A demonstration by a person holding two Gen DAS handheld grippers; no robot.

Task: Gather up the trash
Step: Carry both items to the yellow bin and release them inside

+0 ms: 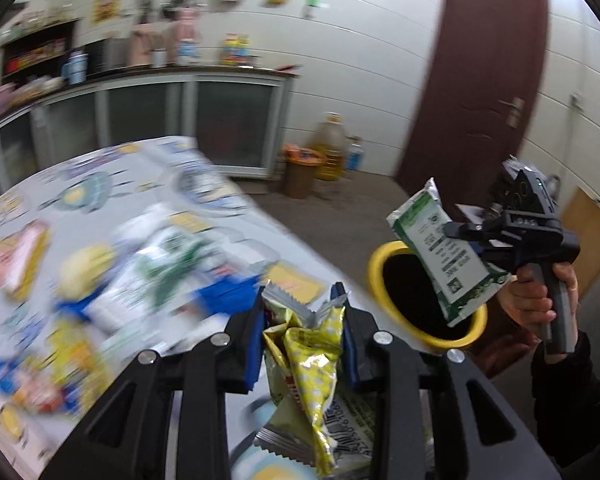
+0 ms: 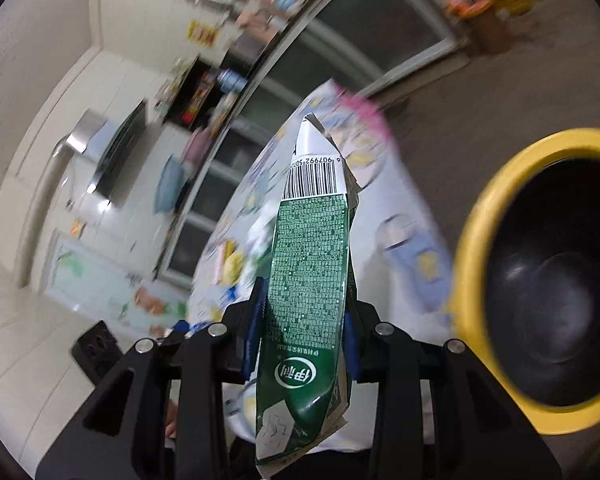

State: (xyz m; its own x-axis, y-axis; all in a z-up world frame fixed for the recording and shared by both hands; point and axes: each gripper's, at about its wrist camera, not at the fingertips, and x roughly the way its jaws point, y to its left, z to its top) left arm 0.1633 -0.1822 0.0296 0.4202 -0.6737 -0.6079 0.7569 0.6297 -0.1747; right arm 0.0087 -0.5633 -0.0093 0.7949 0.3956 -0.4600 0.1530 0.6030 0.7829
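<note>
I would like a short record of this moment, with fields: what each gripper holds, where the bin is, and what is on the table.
left gripper: shut on a crumpled yellow snack wrapper
right gripper: shut on a flattened green and white carton
bin: yellow rim, dark inside, beside the table edge; no trash visible in it
carton position: in the left wrist view it hangs in front of the bin's opening
table: patterned cloth, more packaging lying on it, blurred
step state: neither item released yet
</note>
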